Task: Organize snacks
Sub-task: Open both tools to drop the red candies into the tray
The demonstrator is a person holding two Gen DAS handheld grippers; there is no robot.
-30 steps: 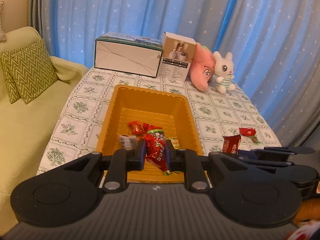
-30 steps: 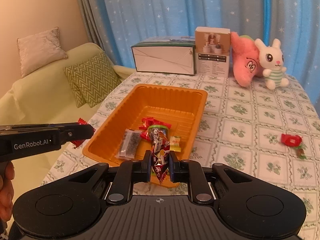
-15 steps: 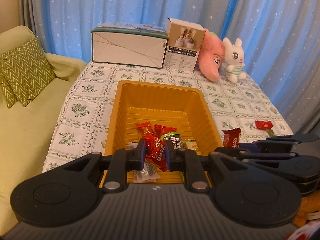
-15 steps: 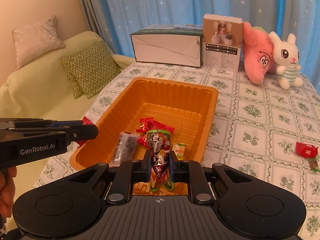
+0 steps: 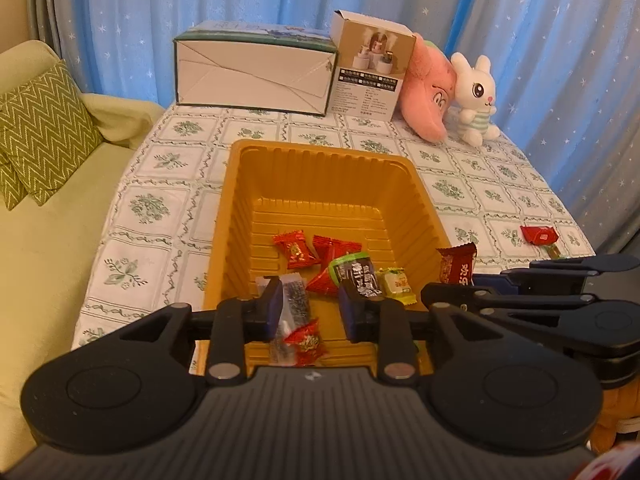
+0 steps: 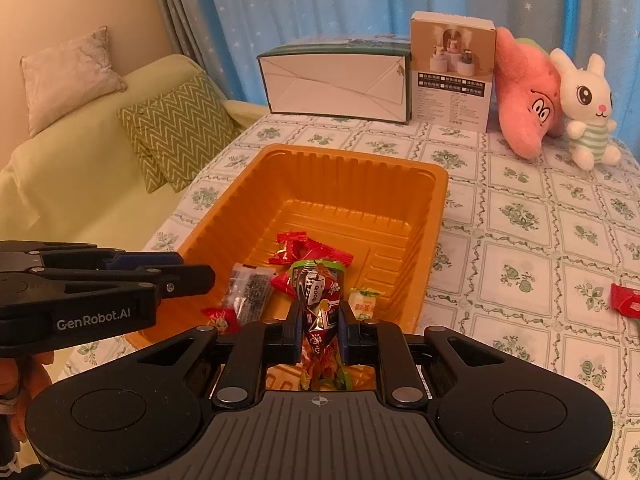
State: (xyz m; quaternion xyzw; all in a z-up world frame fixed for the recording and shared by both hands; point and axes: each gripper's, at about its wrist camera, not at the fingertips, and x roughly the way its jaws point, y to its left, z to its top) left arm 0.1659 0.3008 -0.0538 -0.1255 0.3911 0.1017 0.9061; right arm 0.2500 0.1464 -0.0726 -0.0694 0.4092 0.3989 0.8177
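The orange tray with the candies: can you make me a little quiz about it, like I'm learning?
1. True or false: the left gripper is open above the orange tray.
2. What is the right gripper shut on? A) a white bunny B) a dark red snack packet C) a green pillow
3. Fill in: the red candy outside the tray lies on the ______.

Key
1. True. Its jaws are spread, with a small red candy lying in the tray below them.
2. B. The dark red snack packet is pinched between its fingers.
3. Tablecloth, on the tray's right.
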